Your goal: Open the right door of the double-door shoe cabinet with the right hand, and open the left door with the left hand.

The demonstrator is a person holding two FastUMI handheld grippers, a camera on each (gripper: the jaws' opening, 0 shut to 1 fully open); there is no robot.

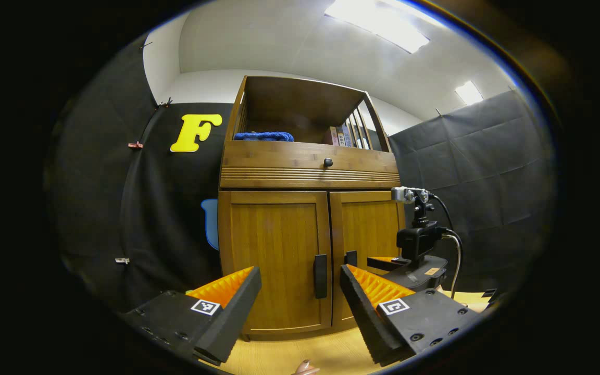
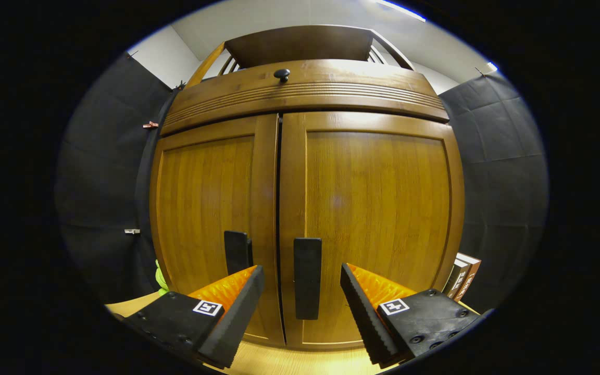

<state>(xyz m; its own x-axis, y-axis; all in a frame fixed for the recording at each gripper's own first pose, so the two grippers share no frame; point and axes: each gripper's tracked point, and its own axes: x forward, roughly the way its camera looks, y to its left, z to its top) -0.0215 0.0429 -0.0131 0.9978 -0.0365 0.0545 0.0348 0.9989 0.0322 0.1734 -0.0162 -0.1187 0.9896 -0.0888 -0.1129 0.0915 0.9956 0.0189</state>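
While both brown wooden cabinet doors (image 2: 373, 208) stand closed, the right gripper (image 2: 301, 291) gapes around the right door's black vertical handle (image 2: 308, 278); the left gripper (image 1: 300, 297) hangs spread before the left handle (image 1: 321, 276).

My cabinet (image 2: 305, 94) is wood with a smooth, warm satin finish; light sheens off the right door (image 2: 378, 229) and left door (image 2: 203, 203), grain running upright. Their handles (image 2: 308, 284) look like matt plastic. Above the doors, the drawer front (image 1: 308, 166) is ribbed with fine grooves and carries a glossy knob (image 1: 328, 162). On the shelf above lies a soft, fuzzy cloth (image 1: 263, 136). Below the cabinet, the worktop (image 1: 300, 351) is pale, smooth wood grain.
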